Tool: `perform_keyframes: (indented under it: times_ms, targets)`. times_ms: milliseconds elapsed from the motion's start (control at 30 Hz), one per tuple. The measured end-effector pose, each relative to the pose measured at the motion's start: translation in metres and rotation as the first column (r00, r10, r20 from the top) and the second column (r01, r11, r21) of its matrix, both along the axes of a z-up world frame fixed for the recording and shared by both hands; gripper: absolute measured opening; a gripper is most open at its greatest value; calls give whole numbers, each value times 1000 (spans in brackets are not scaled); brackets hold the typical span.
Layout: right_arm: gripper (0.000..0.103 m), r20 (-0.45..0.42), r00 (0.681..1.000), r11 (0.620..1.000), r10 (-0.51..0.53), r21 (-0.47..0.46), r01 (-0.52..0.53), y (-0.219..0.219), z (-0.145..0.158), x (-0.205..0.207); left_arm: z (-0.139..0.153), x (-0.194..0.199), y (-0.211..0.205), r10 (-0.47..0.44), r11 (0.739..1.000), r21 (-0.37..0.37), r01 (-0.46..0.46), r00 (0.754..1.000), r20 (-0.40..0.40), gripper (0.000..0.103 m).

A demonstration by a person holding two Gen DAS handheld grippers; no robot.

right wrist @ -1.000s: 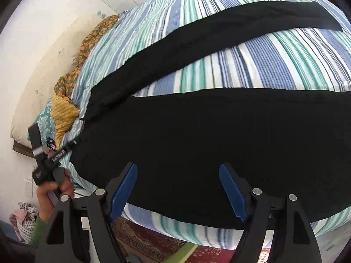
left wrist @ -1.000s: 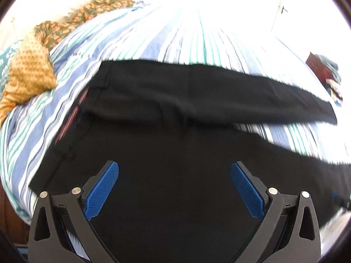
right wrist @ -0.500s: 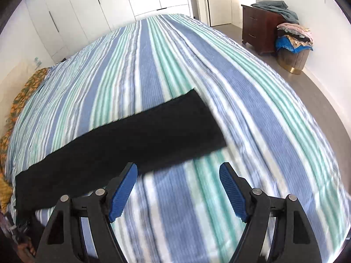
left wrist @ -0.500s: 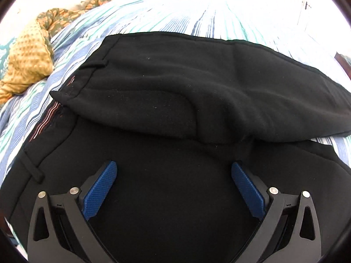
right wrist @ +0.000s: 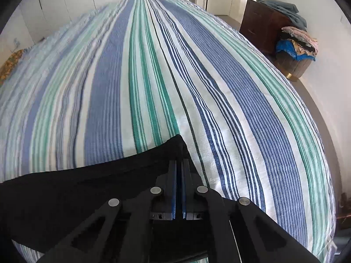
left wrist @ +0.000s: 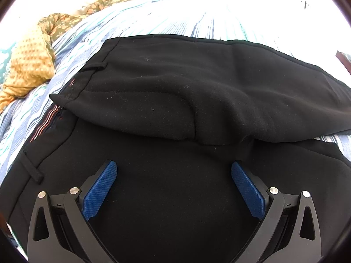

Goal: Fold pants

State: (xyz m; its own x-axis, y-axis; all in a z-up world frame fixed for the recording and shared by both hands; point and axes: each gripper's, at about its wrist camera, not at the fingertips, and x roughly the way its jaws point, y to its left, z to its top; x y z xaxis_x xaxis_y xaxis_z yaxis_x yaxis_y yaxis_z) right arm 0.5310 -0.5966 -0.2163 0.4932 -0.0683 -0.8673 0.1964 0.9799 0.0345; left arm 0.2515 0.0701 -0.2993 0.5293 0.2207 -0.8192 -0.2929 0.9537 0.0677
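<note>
fingers: left gripper (left wrist: 173, 188) spread wide, hovering over pants (left wrist: 175, 100) near waistband, holding nothing. right gripper (right wrist: 180, 175) pressed together, pinching black leg hem (right wrist: 175, 146). pants lie on striped bed (right wrist: 153, 76), one leg partly lapped over other. step looks like lengthwise leg-on-leg fold. next: carry hem across, align legs; left pins waist.

The black pants (left wrist: 175, 114) lie spread on the striped bed (right wrist: 153, 76), waistband to the left with a belt loop and orange-striped lining showing. 1 leg is doubled over the near one, its fabric rumpled. In the right wrist view, a far corner of dark cloth rises to a peak.
</note>
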Motion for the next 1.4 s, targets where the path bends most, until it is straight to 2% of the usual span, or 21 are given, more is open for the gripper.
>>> perform_keyframes:
  times_ms: [133, 200, 267, 333, 367, 400, 467, 533, 600, 667, 733, 800, 867, 967, 1067, 1133, 1233, 1267, 1300, 1333, 1400]
  targets:
    - [4, 203, 971, 990, 124, 35, -134, 26, 55, -70, 0, -1, -2, 0, 1000, 6, 0, 1000, 2, 103]
    - [4, 284, 940, 978, 191, 21, -205, 44, 85, -129, 0, -1, -3, 1, 1000, 8, -1, 1000, 1, 103]
    - [4, 332, 920, 973, 209, 26, -231, 52, 105, -195, 1, -1, -5, 1, 1000, 14, -1, 1000, -1, 103]
    - [4, 334, 926, 977, 179, 48, -206, 51, 107, -259, 2, 0, -4, 0, 1000, 22, 0, 1000, -6, 103]
    - [4, 311, 939, 981, 145, 77, -177, 47, 101, -287, 2, 0, -4, 0, 1000, 26, 1, 1000, -10, 103]
    - [4, 264, 958, 985, 112, 96, -142, 44, 89, -312, 2, 1, -4, -1, 1000, 28, 2, 1000, -13, 103]
    - [5, 129, 989, 996, 69, 51, -76, 44, 59, -350, 3, 1, -4, -1, 1000, 29, 1, 1000, -22, 103]
    - [19, 33, 999, 1000, -6, -7, 6, 45, 37, -384, 4, 1, -4, 0, 1000, 29, 0, 1000, -29, 103]
    - [50, 31, 997, 998, -66, 23, 65, 36, 34, -416, 5, 1, -4, 2, 1000, 29, -1, 999, -34, 103]
    - [56, 93, 989, 993, -115, 44, 112, 43, 46, -444, 6, 1, -3, 5, 1000, 26, -4, 999, -40, 103]
    - [57, 166, 978, 987, -126, 120, 107, 61, 60, -458, 9, 0, -3, 9, 1000, 24, -8, 999, -52, 103]
    - [63, 242, 965, 974, -96, 223, 41, 86, 68, -462, 16, -4, -3, 21, 1000, 18, -20, 997, -71, 102]
    - [71, 277, 960, 930, -49, 363, -58, 115, 61, -448, 26, -15, -4, 14, 999, -32, -17, 997, -74, 102]
    - [71, 240, 969, 831, -57, 549, -87, 145, 26, -427, 41, -40, -8, -58, 994, -100, 51, 996, -68, 102]
    - [71, 163, 967, 809, -194, 584, 64, 133, -6, -410, 59, -70, -13, -136, 982, -139, 128, 990, -47, 102]
    - [71, 143, 918, 775, -370, 592, 220, 105, -17, -411, 66, -85, -15, -178, 972, -162, 170, 983, -39, 102]
    - [68, 85, 814, 639, -574, 668, 381, 68, -30, -417, 65, -89, -18, -232, 961, -171, 216, 969, -80, 102]
    - [55, 65, 803, 623, -592, 670, 405, 62, -32, -415, 64, -85, -19, -245, 957, -183, 225, 964, -100, 102]
    - [15, 56, 807, 643, -588, 638, 424, 60, -31, -412, 65, -78, -19, -260, 950, -206, 233, 959, -117, 102]
    - [5, 66, 815, 669, -576, 611, 423, 59, -26, -409, 68, -67, -18, -268, 943, -238, 234, 955, -125, 102]
    - [5, 111, 831, 692, -544, 619, 371, 58, -10, -408, 81, -45, -10, -247, 925, -319, 205, 964, -97, 102]
